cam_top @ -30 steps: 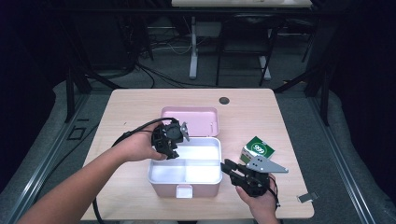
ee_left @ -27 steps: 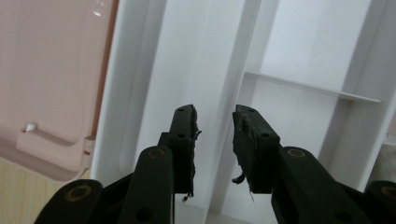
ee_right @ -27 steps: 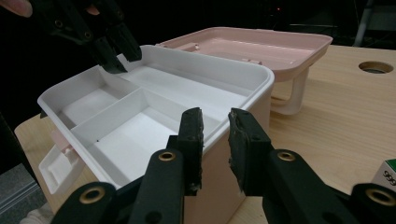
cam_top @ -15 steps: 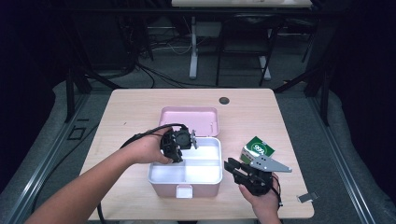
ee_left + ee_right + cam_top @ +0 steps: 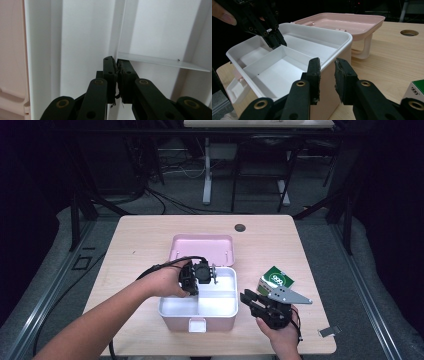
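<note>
A pink box (image 5: 197,322) stands open on the table, its lid (image 5: 202,247) lying flat behind it. A white tray (image 5: 220,307) with compartments sits in its top. My left gripper (image 5: 212,274) reaches down into the tray and is shut on the tray's divider wall (image 5: 120,37); the right gripper view shows that left gripper (image 5: 275,41) at the tray's far side. At the box's right wall my right gripper (image 5: 327,62) is open, one jaw on each side of the tray's rim (image 5: 337,47). In the high view the right gripper (image 5: 243,296) sits just right of the box.
A green and white carton (image 5: 276,280) lies on the table right of the box, close behind my right hand. A small metal clip (image 5: 327,332) lies near the front right corner. A round cable hole (image 5: 240,227) is in the tabletop beyond the lid.
My left gripper moved right from the tray's left part to its middle divider and shut on it. My right gripper edged toward the box's right wall.
</note>
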A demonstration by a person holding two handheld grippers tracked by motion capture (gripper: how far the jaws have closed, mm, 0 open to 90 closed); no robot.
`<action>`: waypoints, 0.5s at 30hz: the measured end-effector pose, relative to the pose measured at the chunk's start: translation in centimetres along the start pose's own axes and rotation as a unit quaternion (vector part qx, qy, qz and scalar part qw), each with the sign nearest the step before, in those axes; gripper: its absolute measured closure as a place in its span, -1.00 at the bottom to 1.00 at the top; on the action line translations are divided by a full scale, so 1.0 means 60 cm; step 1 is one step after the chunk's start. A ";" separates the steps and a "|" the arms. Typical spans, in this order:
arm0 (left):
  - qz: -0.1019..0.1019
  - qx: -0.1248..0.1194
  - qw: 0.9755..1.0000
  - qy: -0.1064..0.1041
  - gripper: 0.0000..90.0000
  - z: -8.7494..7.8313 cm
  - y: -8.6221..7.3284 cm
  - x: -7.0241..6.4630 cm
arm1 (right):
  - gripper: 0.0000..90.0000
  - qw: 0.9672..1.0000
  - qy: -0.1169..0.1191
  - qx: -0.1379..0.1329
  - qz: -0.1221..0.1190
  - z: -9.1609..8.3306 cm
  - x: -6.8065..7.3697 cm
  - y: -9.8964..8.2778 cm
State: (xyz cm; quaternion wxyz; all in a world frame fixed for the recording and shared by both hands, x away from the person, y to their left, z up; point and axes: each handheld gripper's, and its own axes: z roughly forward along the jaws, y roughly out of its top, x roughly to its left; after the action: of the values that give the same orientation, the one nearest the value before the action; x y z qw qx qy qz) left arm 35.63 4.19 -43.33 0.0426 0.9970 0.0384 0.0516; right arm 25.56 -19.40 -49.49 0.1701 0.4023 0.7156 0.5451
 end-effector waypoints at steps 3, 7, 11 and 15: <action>0.002 0.004 1.000 0.001 0.91 0.002 0.002 0.000 | 0.65 1.000 0.001 0.001 -0.002 0.001 0.000 -0.001; 0.006 0.011 1.000 0.000 0.91 0.005 0.006 0.000 | 0.65 1.000 0.002 0.001 0.001 0.003 0.001 -0.001; 0.009 0.013 1.000 -0.004 0.91 0.006 0.007 0.001 | 0.65 1.000 0.001 0.002 0.001 0.002 0.000 -0.002; 0.018 0.022 1.000 -0.002 0.92 0.007 0.011 0.000 | 0.65 1.000 0.002 0.002 0.001 0.003 0.000 -0.002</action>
State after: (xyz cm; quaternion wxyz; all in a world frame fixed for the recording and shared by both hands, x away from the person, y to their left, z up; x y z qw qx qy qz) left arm 35.69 3.51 -43.66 0.0199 0.9983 0.0214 0.0497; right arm 25.65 -19.30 -49.69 0.1672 0.4019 0.7169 0.5446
